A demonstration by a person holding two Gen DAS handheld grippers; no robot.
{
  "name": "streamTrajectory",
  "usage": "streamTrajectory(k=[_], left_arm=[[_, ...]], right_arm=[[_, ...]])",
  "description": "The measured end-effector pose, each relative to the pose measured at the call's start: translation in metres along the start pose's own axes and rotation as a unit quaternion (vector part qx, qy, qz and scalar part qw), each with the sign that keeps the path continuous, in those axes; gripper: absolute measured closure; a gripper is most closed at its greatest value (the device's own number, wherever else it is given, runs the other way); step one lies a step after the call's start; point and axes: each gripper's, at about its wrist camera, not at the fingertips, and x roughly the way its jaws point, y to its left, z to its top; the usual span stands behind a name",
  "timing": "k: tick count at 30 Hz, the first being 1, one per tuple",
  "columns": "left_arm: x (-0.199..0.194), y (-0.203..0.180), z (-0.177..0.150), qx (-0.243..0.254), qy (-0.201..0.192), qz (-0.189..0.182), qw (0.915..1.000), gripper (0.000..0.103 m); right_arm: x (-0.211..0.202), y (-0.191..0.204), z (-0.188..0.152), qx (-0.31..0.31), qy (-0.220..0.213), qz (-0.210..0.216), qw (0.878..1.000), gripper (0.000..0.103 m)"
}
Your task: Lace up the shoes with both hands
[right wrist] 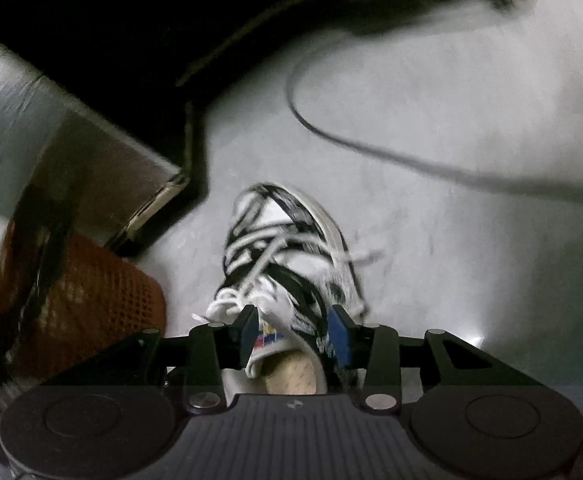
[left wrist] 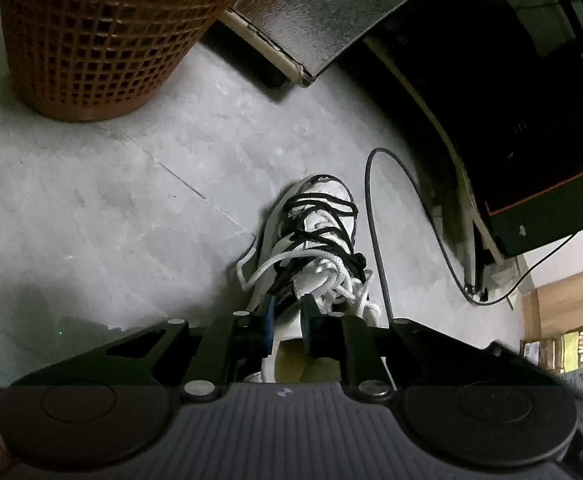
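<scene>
Your left gripper (left wrist: 287,322) sits at the lower centre of its view, jaws drawn narrow around the shoe (left wrist: 311,248) tongue; whether the pads press on it you cannot tell. Left of that, white lace (left wrist: 263,270) loops hang slack. In the right wrist view, your right gripper (right wrist: 293,330) stands spread astride the shoe collar at lower centre, holding nothing. Select one lace end, pinch it near its tip, and draw it taut before crossing. Keep clear of the floor cable (left wrist: 375,216).
</scene>
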Motion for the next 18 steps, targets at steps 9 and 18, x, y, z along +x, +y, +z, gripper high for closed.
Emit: streamTrajectory(k=[9, 18], left_arm=[[-0.004, 0.013, 0.000, 0.004, 0.010, 0.024, 0.9996, 0.088], [-0.010, 0.017, 0.003, 0.010, 0.007, 0.032, 0.9994, 0.088]], right_arm=[[0.013, 0.066, -0.028, -0.325, 0.041, -0.066, 0.942, 0.060], [0.037, 0.093, -0.064, -0.520, 0.080, -0.073, 0.847, 0.064]])
